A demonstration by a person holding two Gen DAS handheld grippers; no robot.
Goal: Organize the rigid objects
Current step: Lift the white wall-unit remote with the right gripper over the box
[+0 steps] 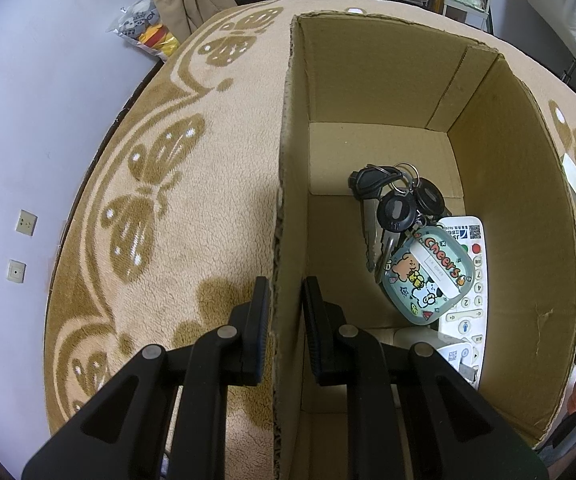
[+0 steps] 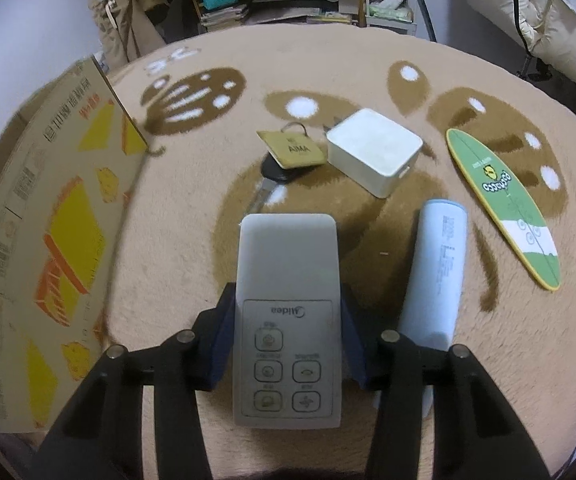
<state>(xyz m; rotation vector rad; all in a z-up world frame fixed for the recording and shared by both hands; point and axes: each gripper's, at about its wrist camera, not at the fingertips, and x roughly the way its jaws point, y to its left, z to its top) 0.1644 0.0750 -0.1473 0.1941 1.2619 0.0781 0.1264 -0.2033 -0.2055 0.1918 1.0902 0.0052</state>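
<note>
Gripping the box [image 1: 288,184] wall, my left tongs [image 1: 284,300] sit clenched on its near rim, one finger outside, one inside. My right tongs [image 2: 288,320] are grasping the remote [image 2: 288,304] across its width, its long axis pointing straight ahead, above the rug [image 2: 176,240]. The box stands just to the remote's left (keys [image 1: 392,208] and another remote [image 1: 468,280] already lie inside), so I judge the next move is a leftward carry over the wall.
</note>
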